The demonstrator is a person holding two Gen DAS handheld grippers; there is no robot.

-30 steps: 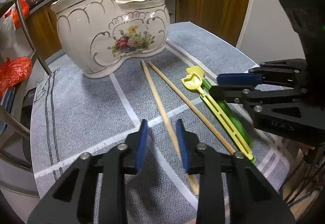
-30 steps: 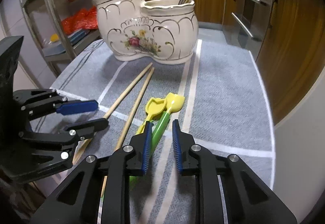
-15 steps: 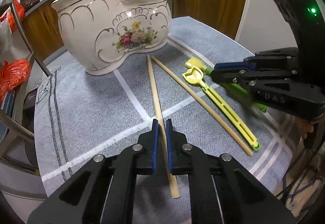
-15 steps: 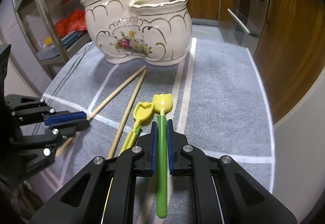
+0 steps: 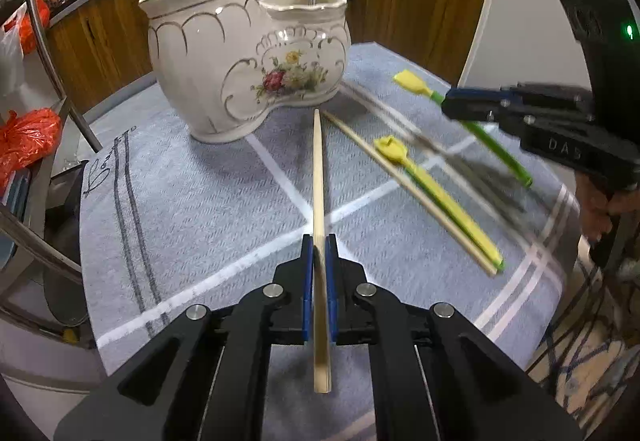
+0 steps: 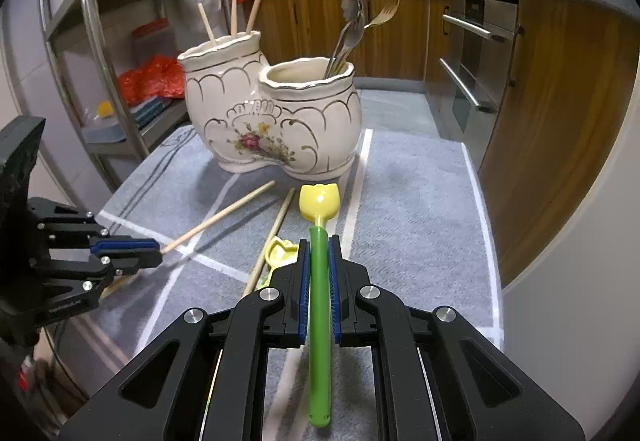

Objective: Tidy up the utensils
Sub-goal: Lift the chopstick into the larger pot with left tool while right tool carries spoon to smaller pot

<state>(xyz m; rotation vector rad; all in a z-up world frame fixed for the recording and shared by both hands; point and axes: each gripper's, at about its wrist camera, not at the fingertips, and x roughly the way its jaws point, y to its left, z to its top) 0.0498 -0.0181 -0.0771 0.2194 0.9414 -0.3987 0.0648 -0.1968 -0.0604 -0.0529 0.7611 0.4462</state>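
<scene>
My left gripper (image 5: pixel 319 241) is shut on a wooden chopstick (image 5: pixel 317 169) and holds it above the cloth, tip toward the holder. It also shows in the right wrist view (image 6: pixel 154 247). My right gripper (image 6: pixel 319 241) is shut on a green-handled yellow spoon (image 6: pixel 319 201), lifted off the cloth; it shows in the left wrist view (image 5: pixel 446 103). A white floral two-pot ceramic holder (image 5: pixel 244 57) (image 6: pixel 272 113) stands ahead, with chopsticks in its taller pot and a fork and spoons in the lower one. A second chopstick (image 5: pixel 400 185) and a yellow spoon (image 5: pixel 436 193) lie on the cloth.
A grey striped cloth (image 5: pixel 192 201) covers the round table. A metal rack (image 6: pixel 92 25) with red bags stands to the left. Wooden kitchen cabinets and an oven (image 6: pixel 480 53) are behind and to the right. The table edge curves close on the right.
Both grippers closed from open, the left on a chopstick and the right on the green-handled spoon. Both have since lifted their utensils off the cloth and moved toward the holder.
</scene>
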